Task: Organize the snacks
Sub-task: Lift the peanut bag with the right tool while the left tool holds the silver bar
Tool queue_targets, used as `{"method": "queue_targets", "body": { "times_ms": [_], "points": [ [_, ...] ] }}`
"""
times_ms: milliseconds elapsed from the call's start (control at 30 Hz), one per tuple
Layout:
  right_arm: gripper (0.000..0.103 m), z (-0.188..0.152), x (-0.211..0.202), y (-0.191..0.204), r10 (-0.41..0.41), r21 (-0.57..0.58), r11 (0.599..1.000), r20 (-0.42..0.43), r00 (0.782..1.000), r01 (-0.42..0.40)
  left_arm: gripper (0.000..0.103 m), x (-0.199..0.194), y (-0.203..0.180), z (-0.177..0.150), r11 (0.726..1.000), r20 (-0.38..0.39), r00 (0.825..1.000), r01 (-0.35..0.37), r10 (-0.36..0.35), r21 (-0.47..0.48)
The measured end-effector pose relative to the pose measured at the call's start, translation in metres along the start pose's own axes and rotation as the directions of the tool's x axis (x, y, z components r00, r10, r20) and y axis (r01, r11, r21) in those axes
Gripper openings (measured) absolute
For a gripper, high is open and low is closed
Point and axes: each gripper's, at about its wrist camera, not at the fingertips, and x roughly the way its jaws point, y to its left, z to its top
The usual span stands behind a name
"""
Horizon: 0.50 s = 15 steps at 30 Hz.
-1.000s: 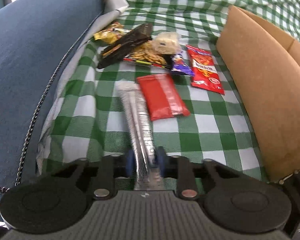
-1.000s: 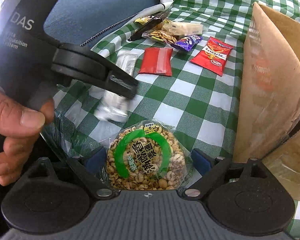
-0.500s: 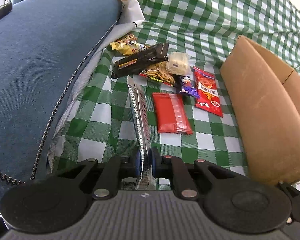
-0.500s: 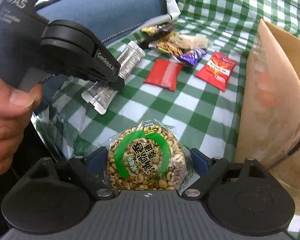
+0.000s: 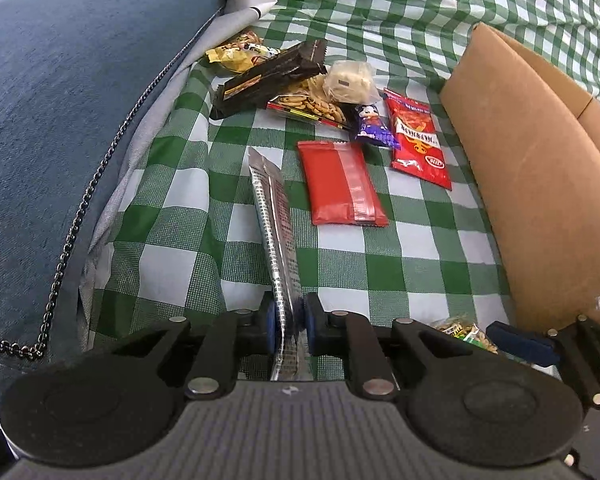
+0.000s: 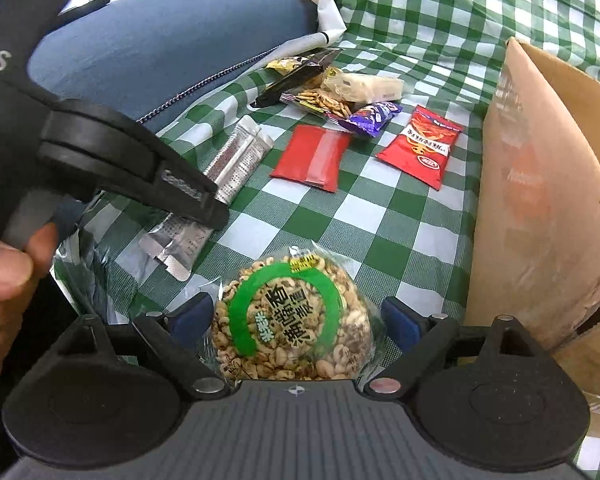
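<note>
My left tool [image 5: 288, 318] is opening, pads still pinching the silver packet [image 5: 274, 216] above the checked surface [image 5: 400, 268]. My right tool [image 6: 296, 316] stands wide around the round puffed-grain cake [image 6: 292, 316], beside the cardboard box [image 6: 540, 200].

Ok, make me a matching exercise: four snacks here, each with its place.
Things:
1. silver packet
2. puffed grain cake
3. flat red pouch
4. black bar

Places:
A. on the pile, far end
B. between the right tongs
C. alone on the cloth, mid-table
D. in the left tongs

Pairs: 1-D, 2-B, 3-C, 4-A
</note>
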Motion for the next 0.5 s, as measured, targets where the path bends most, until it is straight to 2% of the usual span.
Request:
{"method": "queue_targets", "body": {
  "times_ms": [233,500],
  "points": [
    [0.094,-0.0003,0.0026,-0.0010,0.015,0.001,1.000,-0.015,1.000,-0.015,0.017,0.0018,-0.0093,-0.0037,0.997,0.030,0.999,-0.038,0.037,0.066],
    [0.095,0.0002,0.0021,-0.0030,0.029,0.010,1.000,-0.017,0.999,-0.029,0.016,0.0021,-0.0077,-0.0036,0.998,0.034,0.999,-0.033,0.031,0.057]
  ]
}}
